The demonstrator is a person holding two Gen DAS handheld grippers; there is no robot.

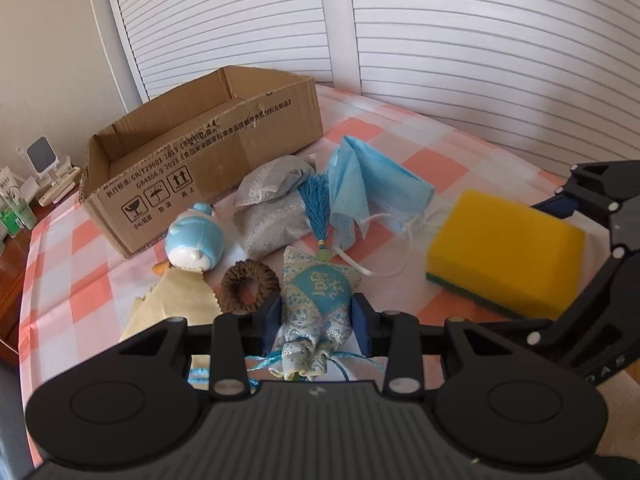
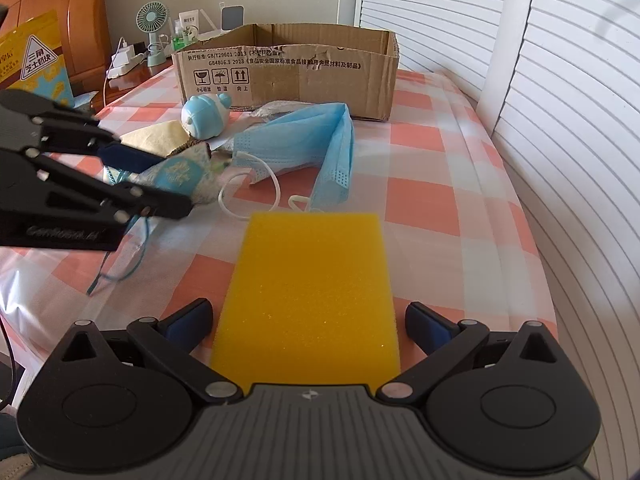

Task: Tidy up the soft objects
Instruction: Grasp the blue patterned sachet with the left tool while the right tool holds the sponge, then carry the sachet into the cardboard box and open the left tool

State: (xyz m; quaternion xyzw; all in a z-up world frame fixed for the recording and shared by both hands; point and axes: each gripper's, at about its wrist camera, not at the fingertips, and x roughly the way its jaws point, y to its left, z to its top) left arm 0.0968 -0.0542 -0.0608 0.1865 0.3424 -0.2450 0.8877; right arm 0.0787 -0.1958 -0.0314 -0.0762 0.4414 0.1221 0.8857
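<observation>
My left gripper [image 1: 316, 312] is shut on a blue-and-white embroidered sachet [image 1: 320, 292] with a blue tassel [image 1: 316, 204]; it also shows in the right wrist view [image 2: 180, 176]. My right gripper [image 2: 308, 322] is open, its pads on either side of a yellow sponge [image 2: 312, 292] with a small gap each side. The sponge [image 1: 508, 248] lies on the checked cloth. A blue face mask [image 1: 372, 188], grey pouch [image 1: 272, 208], brown hair tie [image 1: 250, 286], blue penguin toy [image 1: 196, 240] and beige cloth [image 1: 172, 304] lie before the open cardboard box [image 1: 208, 160].
The table has a pink-and-white checked cloth [image 2: 432, 184]. White louvred doors [image 2: 560, 120] run along the right and back. A side table with a small fan [image 2: 152, 20], bottles and a charger stands behind the box. A yellow bag [image 2: 32, 56] is at the left.
</observation>
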